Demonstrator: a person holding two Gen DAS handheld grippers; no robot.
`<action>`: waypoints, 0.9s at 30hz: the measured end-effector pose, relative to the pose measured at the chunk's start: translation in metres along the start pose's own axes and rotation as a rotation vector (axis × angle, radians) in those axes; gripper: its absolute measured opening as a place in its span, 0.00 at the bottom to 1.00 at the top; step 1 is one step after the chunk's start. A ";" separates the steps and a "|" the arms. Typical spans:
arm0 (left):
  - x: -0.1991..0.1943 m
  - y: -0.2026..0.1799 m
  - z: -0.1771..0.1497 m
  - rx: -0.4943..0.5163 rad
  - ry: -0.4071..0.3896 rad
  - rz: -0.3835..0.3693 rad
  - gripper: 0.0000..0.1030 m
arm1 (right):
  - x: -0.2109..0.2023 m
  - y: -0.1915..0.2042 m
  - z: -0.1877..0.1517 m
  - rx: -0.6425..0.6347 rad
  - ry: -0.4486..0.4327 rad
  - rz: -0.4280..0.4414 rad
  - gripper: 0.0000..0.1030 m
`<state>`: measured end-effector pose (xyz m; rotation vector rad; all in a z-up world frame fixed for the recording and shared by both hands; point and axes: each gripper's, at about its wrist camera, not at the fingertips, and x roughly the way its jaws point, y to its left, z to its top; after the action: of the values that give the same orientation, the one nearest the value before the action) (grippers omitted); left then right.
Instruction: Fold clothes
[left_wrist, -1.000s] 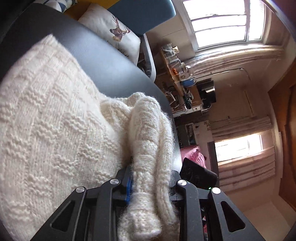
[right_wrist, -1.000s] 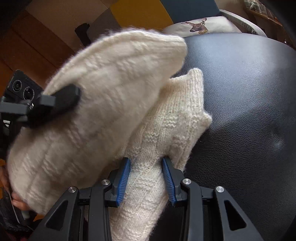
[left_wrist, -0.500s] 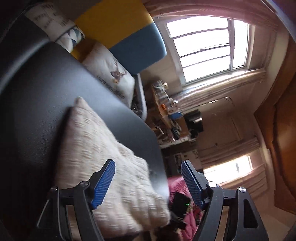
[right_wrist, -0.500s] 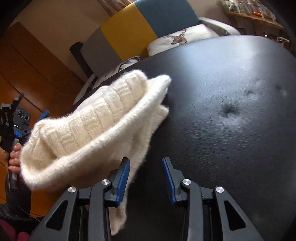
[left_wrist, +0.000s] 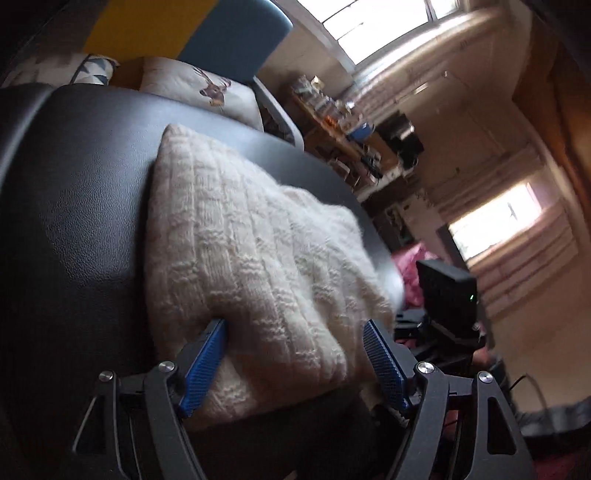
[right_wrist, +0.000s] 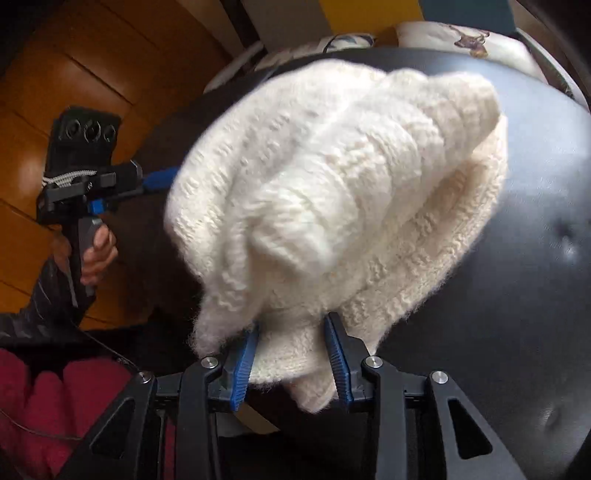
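A cream knitted sweater (left_wrist: 251, 258) lies folded in a thick bundle on a black leather surface (left_wrist: 74, 184). My left gripper (left_wrist: 293, 323) is open wide, its blue pads (left_wrist: 207, 362) on either side of the bundle's near edge without pinching it. In the right wrist view the sweater (right_wrist: 332, 177) bulges up, blurred. My right gripper (right_wrist: 291, 321) is shut on its near edge, and knit fills the gap between the pads. The left gripper (right_wrist: 92, 184) also shows there, held by a hand (right_wrist: 99, 254) beyond the bundle's left side.
A deer-print pillow (left_wrist: 207, 88) and a yellow and blue sofa back (left_wrist: 236, 33) sit past the far rim of the leather surface (right_wrist: 517, 295). Red fabric (right_wrist: 55, 398) lies low on the left over a wooden floor (right_wrist: 55, 74). A cluttered shelf (left_wrist: 340, 118) stands by the window.
The left gripper let go of the sweater, opened wide and now straddles the bundle's edge. The right gripper's pads stood beside the knit half a second ago; knit now sits between them.
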<state>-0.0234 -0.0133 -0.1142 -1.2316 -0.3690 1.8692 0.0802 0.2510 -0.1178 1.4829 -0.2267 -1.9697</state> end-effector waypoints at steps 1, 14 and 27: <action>0.004 -0.001 -0.005 0.040 0.034 0.025 0.74 | -0.004 -0.009 -0.004 0.049 -0.039 0.044 0.36; 0.007 -0.031 -0.043 0.449 0.060 0.259 0.72 | -0.035 -0.041 -0.020 0.334 -0.202 0.263 0.39; -0.005 -0.003 -0.060 0.429 0.057 0.326 0.13 | -0.019 -0.031 -0.027 0.184 -0.143 0.111 0.16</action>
<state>0.0302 -0.0269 -0.1370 -1.0886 0.2723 2.0407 0.0958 0.2928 -0.1272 1.4088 -0.5535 -2.0099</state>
